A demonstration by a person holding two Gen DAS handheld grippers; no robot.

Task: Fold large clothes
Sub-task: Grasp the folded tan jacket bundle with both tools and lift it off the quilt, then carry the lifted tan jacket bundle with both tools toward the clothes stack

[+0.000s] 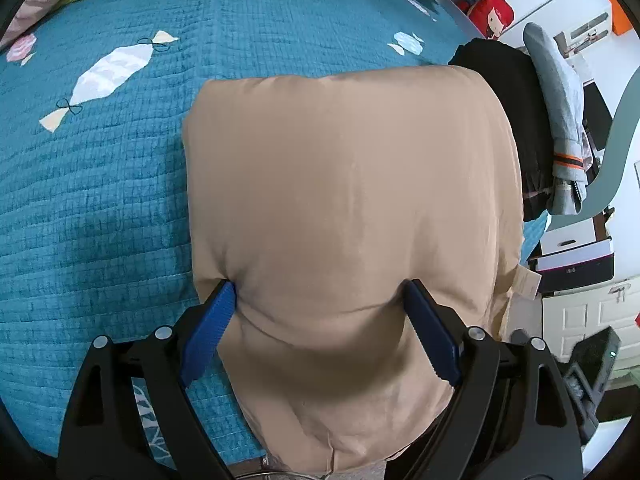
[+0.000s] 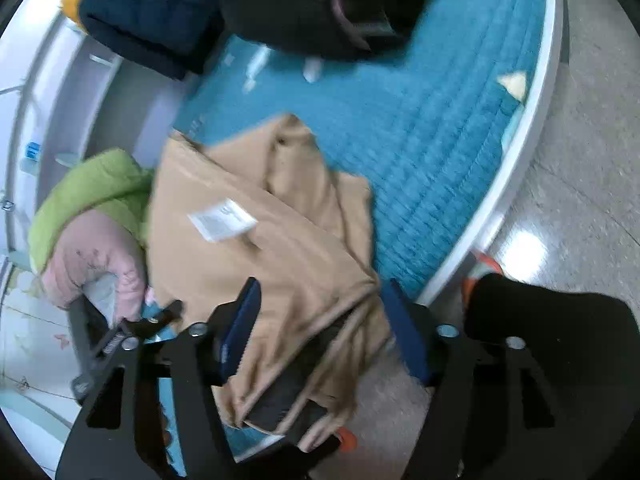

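- The tan garment [image 1: 344, 200] lies folded into a thick pad on the bed's teal quilt [image 1: 100, 200], toward the bed's right edge in the left wrist view, its near end running down between the fingers of the left tool [image 1: 320, 296].
- The left tool stands wide, its blue pads [image 1: 208, 332] on either side of the garment's near end; the left pad touches the cloth's edge, the right pad presses against its side.
- In the right wrist view the same garment [image 2: 272, 248] appears bunched, a white label [image 2: 222, 220] on its upper layer and a dark lining showing at its near end.
- The right tool [image 2: 320, 292] is also spread wide, with gathered tan cloth between its blue pads [image 2: 240, 332]; this view is blurred, so whether the pads pinch the cloth cannot be told.
- A green padded garment [image 2: 96, 188] and a pink one [image 2: 96, 256] sit just left of the tan cloth.
- Far on the bed lie a navy garment [image 2: 140, 12] and a black garment [image 2: 312, 20].
- In the left wrist view, a grey garment [image 1: 560, 120] lies over black clothing [image 1: 500, 80] at the quilt's right edge.
- White candy shapes [image 1: 112, 72] decorate the quilt.
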